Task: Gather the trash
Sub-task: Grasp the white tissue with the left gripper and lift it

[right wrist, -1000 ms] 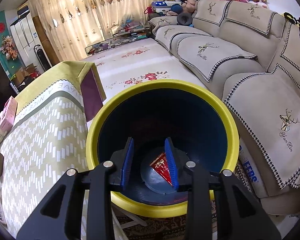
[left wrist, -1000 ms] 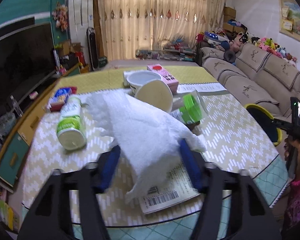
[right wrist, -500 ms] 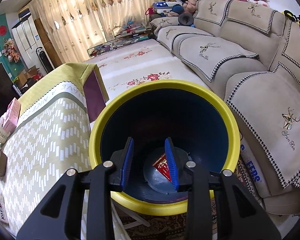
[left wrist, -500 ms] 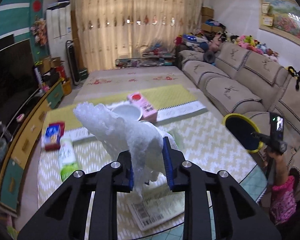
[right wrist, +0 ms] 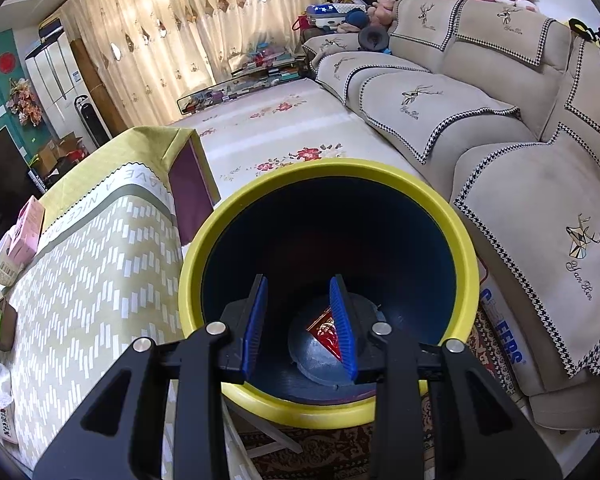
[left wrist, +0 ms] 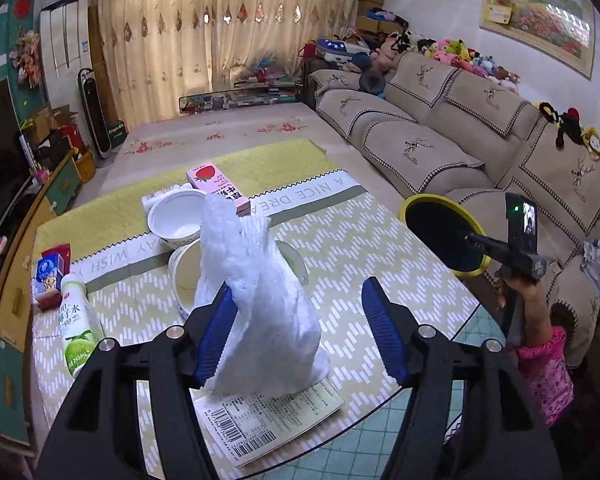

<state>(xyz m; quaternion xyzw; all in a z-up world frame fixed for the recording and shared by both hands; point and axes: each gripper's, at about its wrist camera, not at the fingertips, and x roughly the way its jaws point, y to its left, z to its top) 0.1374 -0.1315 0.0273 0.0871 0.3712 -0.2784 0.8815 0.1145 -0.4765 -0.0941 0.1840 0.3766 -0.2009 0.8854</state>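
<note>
Left gripper [left wrist: 298,334]: jaws just spread; the bubble wrap [left wrist: 256,304] released, slumped on the bench [left wrist: 380,240].
Right gripper [right wrist: 300,326]: part-open, empty, over the bin [right wrist: 328,410].
Meaning: wrap must be regrasped.

Left wrist view overlooks table [left wrist: 364,240]; right, close into bin [right wrist: 466,280].

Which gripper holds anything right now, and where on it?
Left gripper: jaws just opened, bubble wrap touches only its left pad. Right gripper: empty above the bin.
</note>
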